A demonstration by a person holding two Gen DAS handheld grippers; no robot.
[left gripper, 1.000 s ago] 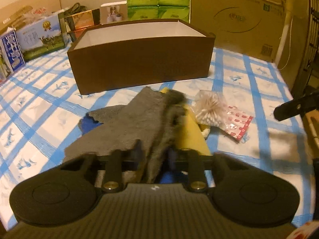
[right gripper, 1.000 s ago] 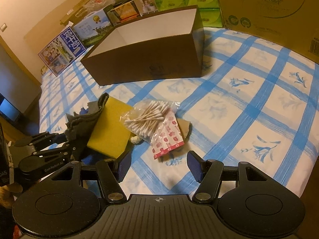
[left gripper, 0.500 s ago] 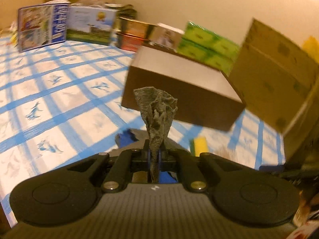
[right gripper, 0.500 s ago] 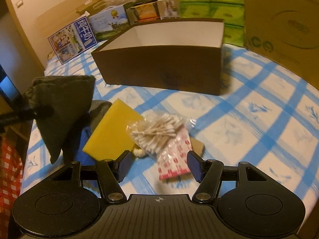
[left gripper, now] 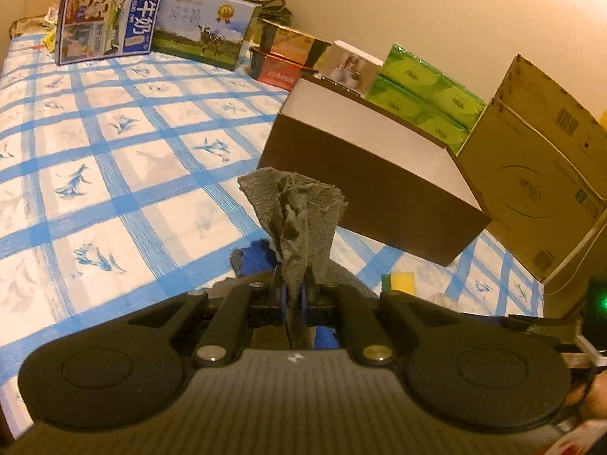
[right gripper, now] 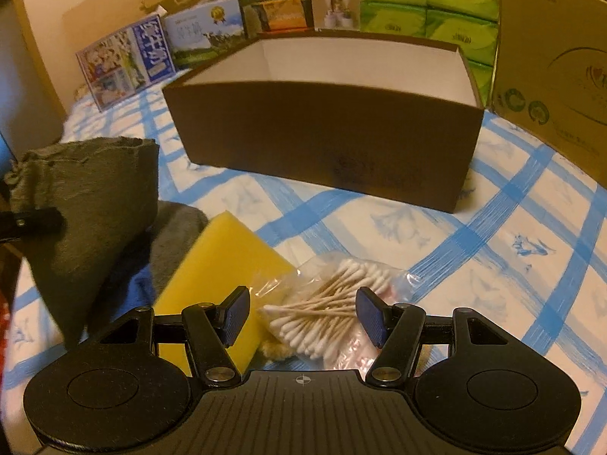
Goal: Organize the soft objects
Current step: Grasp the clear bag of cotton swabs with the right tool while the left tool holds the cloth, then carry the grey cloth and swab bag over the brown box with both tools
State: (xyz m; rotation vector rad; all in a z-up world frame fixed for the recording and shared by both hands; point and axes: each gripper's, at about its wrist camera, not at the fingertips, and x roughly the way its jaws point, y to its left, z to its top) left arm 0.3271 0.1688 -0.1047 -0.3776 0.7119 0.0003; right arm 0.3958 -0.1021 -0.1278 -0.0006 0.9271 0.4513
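Observation:
My left gripper (left gripper: 293, 295) is shut on a dark grey cloth (left gripper: 294, 217) and holds it up above the bed; the cloth also hangs at the left of the right wrist view (right gripper: 87, 204). An open brown box (right gripper: 326, 129) with a white inside stands beyond it (left gripper: 364, 185). My right gripper (right gripper: 302, 316) is open, low over a bag of cotton swabs (right gripper: 334, 311). A yellow sponge (right gripper: 224, 265) lies left of the bag, with a lighter grey cloth (right gripper: 174, 227) and a blue cloth (right gripper: 132, 292) beside it.
The bed has a blue checked sheet (left gripper: 114, 174). Milk cartons (left gripper: 106, 22), small boxes (left gripper: 288, 57), green tissue packs (right gripper: 428, 3) and a large cardboard box (right gripper: 554, 57) line the wall behind the brown box.
My left gripper has lifted the dark grey cloth off the pile and swung left. My right gripper has moved down and forward over the bag of cotton swabs.

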